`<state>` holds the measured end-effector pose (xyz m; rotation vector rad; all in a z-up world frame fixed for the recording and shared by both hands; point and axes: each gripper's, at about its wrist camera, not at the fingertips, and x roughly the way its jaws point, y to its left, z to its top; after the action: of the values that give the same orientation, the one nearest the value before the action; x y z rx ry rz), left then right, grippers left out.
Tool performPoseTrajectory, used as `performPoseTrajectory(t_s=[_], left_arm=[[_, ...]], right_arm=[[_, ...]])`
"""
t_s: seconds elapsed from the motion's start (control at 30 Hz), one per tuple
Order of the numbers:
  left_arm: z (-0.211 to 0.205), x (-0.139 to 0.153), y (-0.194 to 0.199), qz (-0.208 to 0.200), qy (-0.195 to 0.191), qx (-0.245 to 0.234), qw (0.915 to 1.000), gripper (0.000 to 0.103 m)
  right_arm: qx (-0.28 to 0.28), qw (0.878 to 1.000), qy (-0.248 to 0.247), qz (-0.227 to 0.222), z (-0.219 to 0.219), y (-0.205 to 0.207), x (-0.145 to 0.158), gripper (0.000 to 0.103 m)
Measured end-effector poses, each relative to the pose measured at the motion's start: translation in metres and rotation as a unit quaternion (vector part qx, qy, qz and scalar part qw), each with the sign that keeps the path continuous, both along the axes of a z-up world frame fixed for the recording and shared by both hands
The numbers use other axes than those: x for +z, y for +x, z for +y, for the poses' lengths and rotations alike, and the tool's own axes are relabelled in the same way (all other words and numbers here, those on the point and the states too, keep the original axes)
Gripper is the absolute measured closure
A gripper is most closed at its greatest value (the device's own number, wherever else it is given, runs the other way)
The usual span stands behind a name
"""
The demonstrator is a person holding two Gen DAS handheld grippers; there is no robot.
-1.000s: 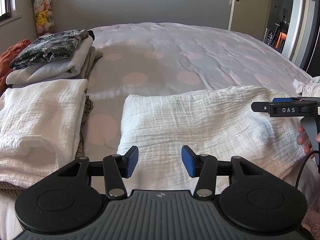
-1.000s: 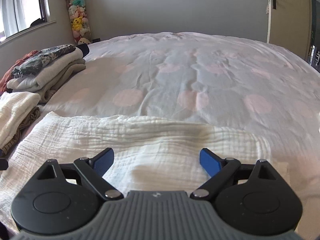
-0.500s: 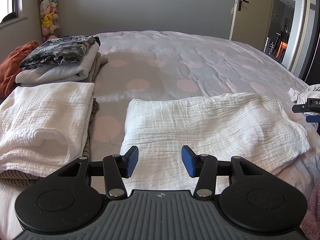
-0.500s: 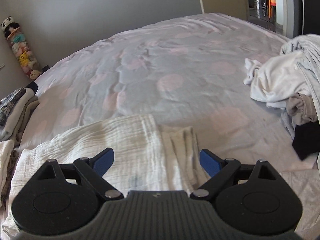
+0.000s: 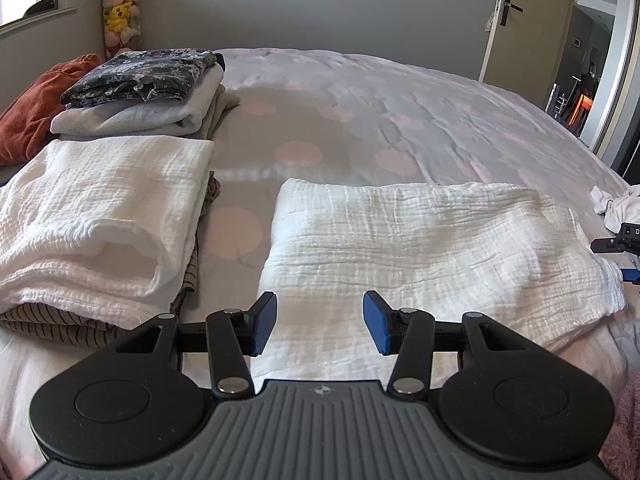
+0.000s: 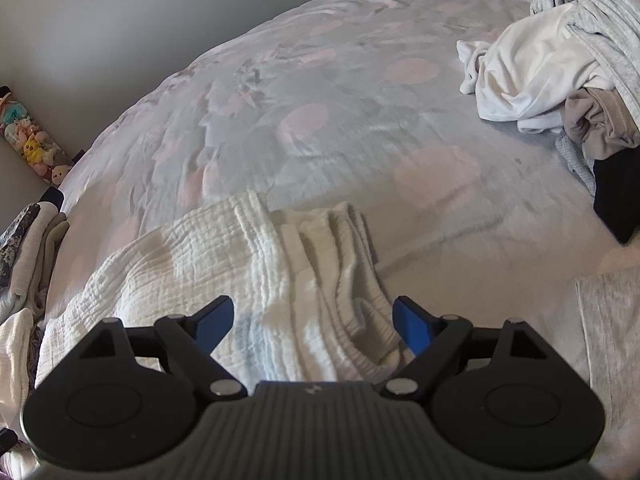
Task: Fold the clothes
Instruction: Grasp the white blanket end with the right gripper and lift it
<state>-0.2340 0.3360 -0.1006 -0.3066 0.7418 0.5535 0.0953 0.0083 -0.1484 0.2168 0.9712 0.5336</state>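
On the bed, a white muslin cloth lies part-folded beside finished stacks, an unfolded heap is left, the left gripper jaws are held apart, empty, and the right gripper jaws are closing around the cloth's end, unpressed.

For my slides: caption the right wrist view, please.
Right gripper, jaws closing, poised over the end of a half-folded white muslin cloth on the bed.
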Motion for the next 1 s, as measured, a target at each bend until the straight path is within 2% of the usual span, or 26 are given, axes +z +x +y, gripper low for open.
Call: performPoseTrajectory(t_s=[0.1,0.33,0.47,0.6,0.7,0.87,1.0], left_arm=[[-0.001,-0.002,0.0,0.001,-0.004,-0.001,1.0,0.057],[0.002,-0.003,-0.003,0.002,-0.011,0.008,0.9999,0.057],[0.003,-0.004,-0.003,0.003,-0.017,0.012,0.9998,0.057],[0.003,-0.003,-0.003,0.001,-0.018,0.012,0.9998,0.057],[0.003,-0.001,-0.005,-0.002,-0.016,0.014,0.9998,0.057],[0.008,0.003,-0.01,-0.013,-0.02,0.026,0.9994,0.057],[0.009,0.003,-0.012,-0.017,-0.023,0.03,0.9992,0.057]], right_arm=[[-0.01,1.0,0.011,0.012,-0.005,0.002,-0.002,0.016],[-0.025,0.998,-0.009,0.054,-0.005,0.012,-0.017,0.019],[-0.004,0.998,-0.011,0.054,0.0,0.01,-0.018,0.032],[-0.006,0.998,0.009,0.068,-0.005,0.011,-0.021,0.056],[0.008,0.999,0.01,0.049,-0.001,0.005,-0.013,0.065],[0.013,0.999,0.047,0.016,-0.004,-0.005,0.011,0.068],[0.022,0.997,0.074,-0.008,-0.002,-0.015,0.042,0.069]])
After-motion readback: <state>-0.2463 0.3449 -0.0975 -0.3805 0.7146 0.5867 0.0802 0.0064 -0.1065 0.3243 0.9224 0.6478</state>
